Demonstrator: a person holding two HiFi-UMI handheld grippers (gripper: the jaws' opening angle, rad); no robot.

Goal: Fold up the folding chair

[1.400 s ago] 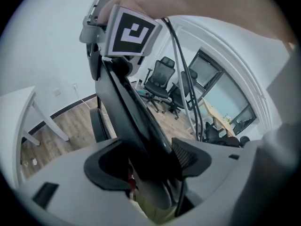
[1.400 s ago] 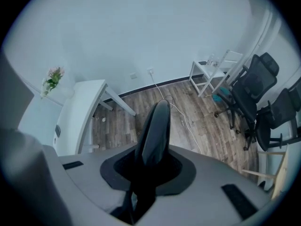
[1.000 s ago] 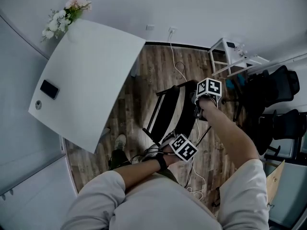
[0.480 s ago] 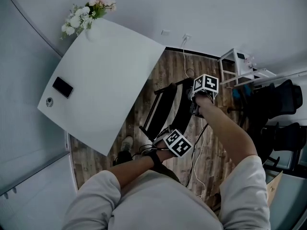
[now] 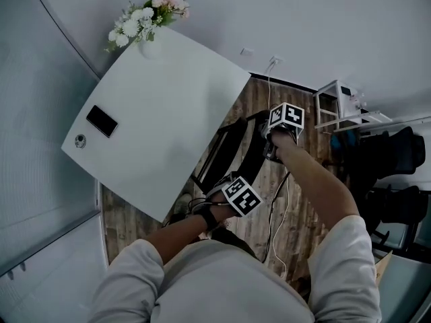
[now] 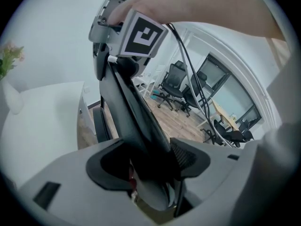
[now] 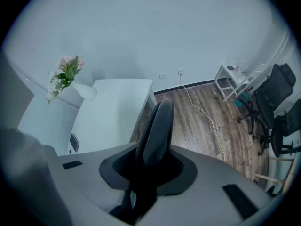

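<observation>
The black folding chair [image 5: 237,155] is folded flat and stands on edge beside the white table's [image 5: 155,113] near corner. My left gripper [image 5: 221,187] is shut on the chair's lower end; in the left gripper view the dark panel [image 6: 136,107] runs up from between its pads [image 6: 186,157]. My right gripper [image 5: 271,148] grips the chair's upper end. In the right gripper view the curved black edge [image 7: 155,126] rises from the right gripper's [image 7: 146,173] jaws, which are opening slightly with the edge still pressed between them.
A vase of flowers [image 5: 148,19] and a phone [image 5: 102,121] are on the table. A white side stand [image 5: 337,103] and black office chairs [image 5: 394,150] stand at the right. A white cable [image 5: 275,210] trails over the wood floor.
Both grippers and the chair have shifted left, closer to the table's corner. The chair looks flatter and narrower than a second ago.
</observation>
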